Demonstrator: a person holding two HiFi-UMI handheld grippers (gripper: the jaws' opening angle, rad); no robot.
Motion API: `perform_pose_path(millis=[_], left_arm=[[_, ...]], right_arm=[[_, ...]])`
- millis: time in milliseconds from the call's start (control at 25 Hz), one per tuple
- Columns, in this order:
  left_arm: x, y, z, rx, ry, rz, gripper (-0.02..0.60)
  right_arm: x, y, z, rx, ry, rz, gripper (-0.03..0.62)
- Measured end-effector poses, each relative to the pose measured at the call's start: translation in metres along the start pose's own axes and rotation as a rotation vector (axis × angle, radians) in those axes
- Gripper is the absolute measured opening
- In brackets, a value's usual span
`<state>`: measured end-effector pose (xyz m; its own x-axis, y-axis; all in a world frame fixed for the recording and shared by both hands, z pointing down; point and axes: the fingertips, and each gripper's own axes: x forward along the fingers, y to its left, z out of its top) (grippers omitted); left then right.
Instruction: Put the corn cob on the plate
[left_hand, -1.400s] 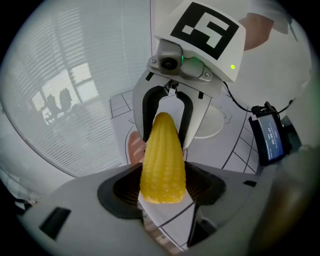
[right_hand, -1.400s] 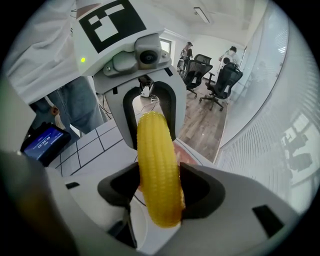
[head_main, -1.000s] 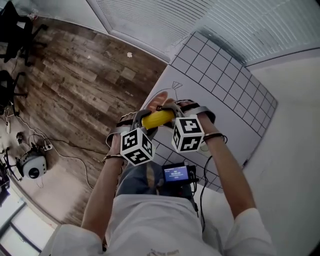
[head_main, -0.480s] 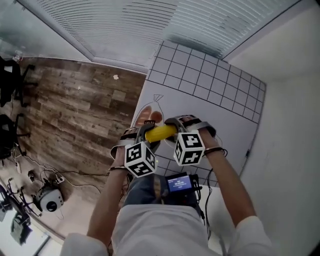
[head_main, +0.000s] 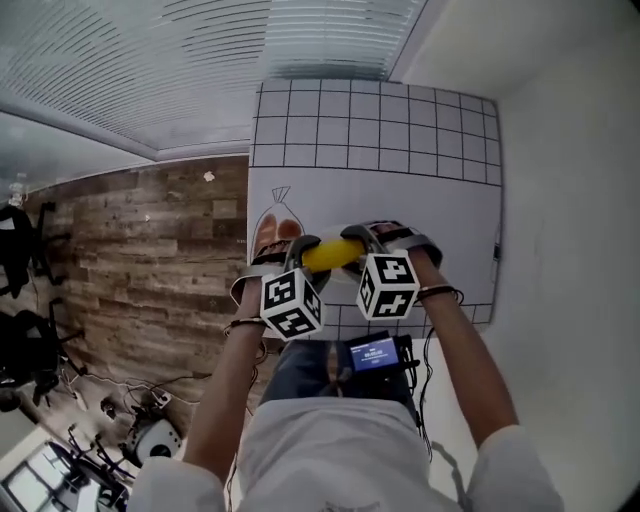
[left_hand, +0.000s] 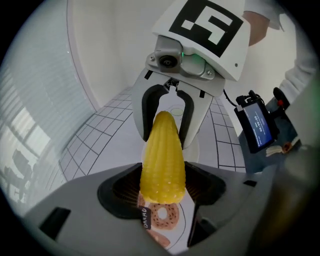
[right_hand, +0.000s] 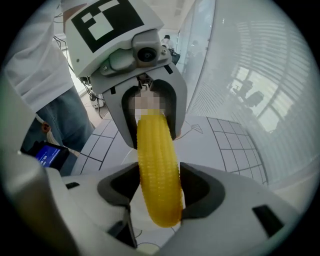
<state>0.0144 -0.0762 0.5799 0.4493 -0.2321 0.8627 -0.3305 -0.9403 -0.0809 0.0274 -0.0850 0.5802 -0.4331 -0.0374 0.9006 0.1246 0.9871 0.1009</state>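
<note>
Both tongs pinch one yellow ribbed corn cob — left gripper at its 9 o'clock end, right gripper at 3 o'clock. A white gridded mat lies below.

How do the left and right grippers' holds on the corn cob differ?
Left gripper grips the corn cob by its thick end, which sits inside its fingers, over the bread drawing. Right gripper grips the tapered end, which pokes past its fingers toward its camera. Both are shut on the cob, holding it between them.
</note>
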Motion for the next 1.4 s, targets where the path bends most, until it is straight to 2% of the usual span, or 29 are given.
perform_pose_path(millis=[280, 600, 1080, 1400], left_arm=[[0.013, -0.007, 0.021, 0.117, -0.013, -0.077, 0.259], [0.022, -0.015, 0.025, 0.177, -0.003, -0.128, 0.259], [0.039, -0.014, 0.011, 0.191, 0.027, -0.133, 0.259], [0.045, -0.013, 0.005, 0.161, 0.04, -0.142, 0.259]], right_arm=[[-0.012, 0.004, -0.024, 0.124, 0.024, -0.054, 0.256], [-0.01, 0.012, -0.036, 0.192, 0.031, -0.064, 0.253], [0.01, 0.013, -0.042, 0.201, 0.028, -0.067, 0.253], [0.016, 0.012, -0.042, 0.167, 0.024, -0.08, 0.253]])
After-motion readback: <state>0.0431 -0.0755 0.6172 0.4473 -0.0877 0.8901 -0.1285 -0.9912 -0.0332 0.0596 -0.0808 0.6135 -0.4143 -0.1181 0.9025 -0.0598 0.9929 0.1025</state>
